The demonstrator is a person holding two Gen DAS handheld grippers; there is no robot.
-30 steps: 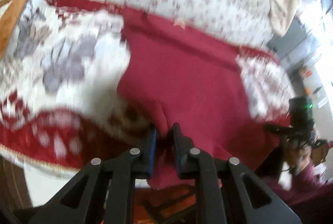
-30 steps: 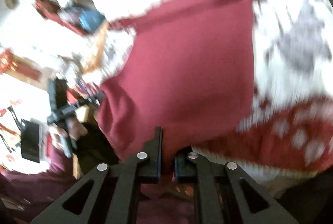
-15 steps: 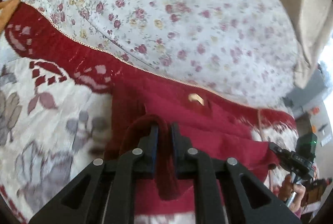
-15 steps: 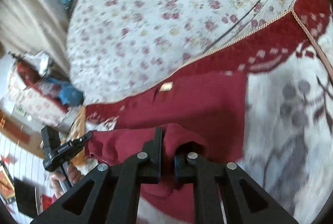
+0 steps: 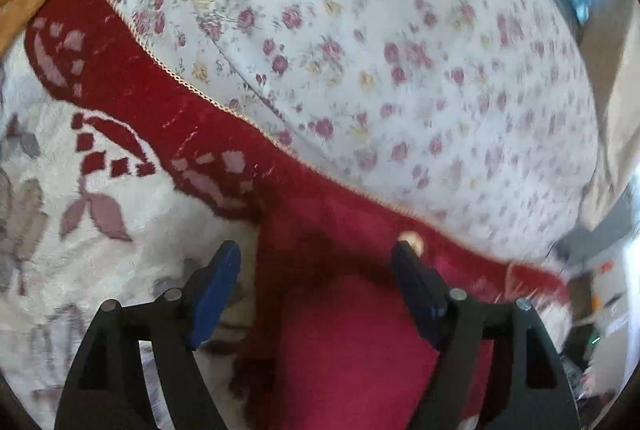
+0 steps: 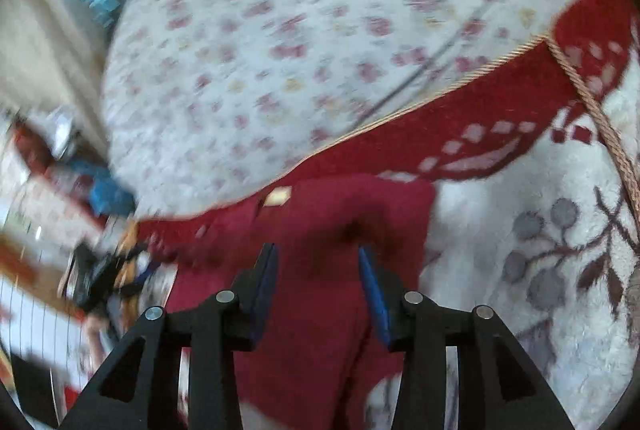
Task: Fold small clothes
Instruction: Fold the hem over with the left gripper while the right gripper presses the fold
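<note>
Both claws [image 5: 316, 258] [image 6: 316, 262] open over red garment [image 5: 352, 342].

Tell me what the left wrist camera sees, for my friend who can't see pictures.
The left gripper is open above a dark red garment lying on a red-and-white patterned blanket. Behind it is a white sheet with small pink flowers. The picture is a bit blurry.

Left tool [image 5: 316, 262] jaws spread wide; right tool [image 6: 318, 262] jaws parted, both holding nothing
</note>
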